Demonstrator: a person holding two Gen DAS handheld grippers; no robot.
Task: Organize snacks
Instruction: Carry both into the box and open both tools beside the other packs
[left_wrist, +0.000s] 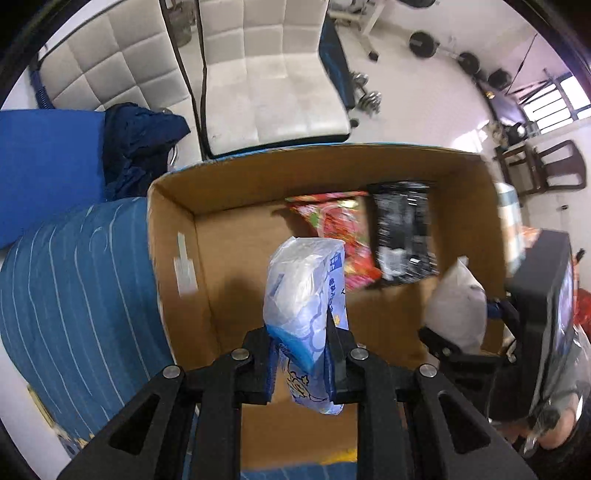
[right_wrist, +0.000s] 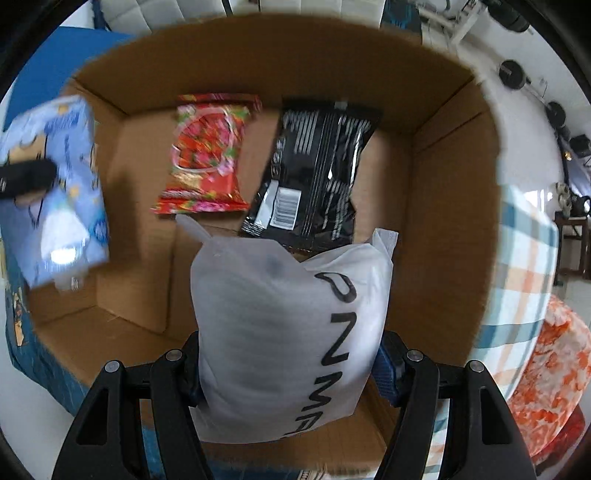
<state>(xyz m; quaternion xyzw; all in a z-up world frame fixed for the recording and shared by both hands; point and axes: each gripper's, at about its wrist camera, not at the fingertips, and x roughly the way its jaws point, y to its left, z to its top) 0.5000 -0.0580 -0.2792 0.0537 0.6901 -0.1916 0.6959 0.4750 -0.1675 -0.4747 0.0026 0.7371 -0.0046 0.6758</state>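
Observation:
An open cardboard box (left_wrist: 177, 236) (right_wrist: 443, 206) sits on the bed. On its floor lie a red snack pack (left_wrist: 343, 240) (right_wrist: 207, 155) and a black snack pack (left_wrist: 402, 229) (right_wrist: 317, 170). My left gripper (left_wrist: 301, 362) is shut on a light blue packet (left_wrist: 306, 295), held upright over the box; the same blue packet (right_wrist: 55, 192) shows at the left of the right wrist view. My right gripper (right_wrist: 291, 369) is shut on a white pouch (right_wrist: 288, 332) with black lettering, above the box's near side. In the left wrist view the right gripper (left_wrist: 458, 343) and white pouch (left_wrist: 458, 302) hang at the right.
A blue striped bedcover (left_wrist: 74, 295) lies left of the box, with a blue pillow (left_wrist: 48, 170) and dark cloth (left_wrist: 140, 147) behind. White padded chairs (left_wrist: 266, 74) stand beyond. A checked cloth (right_wrist: 528, 273) and orange floral fabric (right_wrist: 550, 373) lie to the right.

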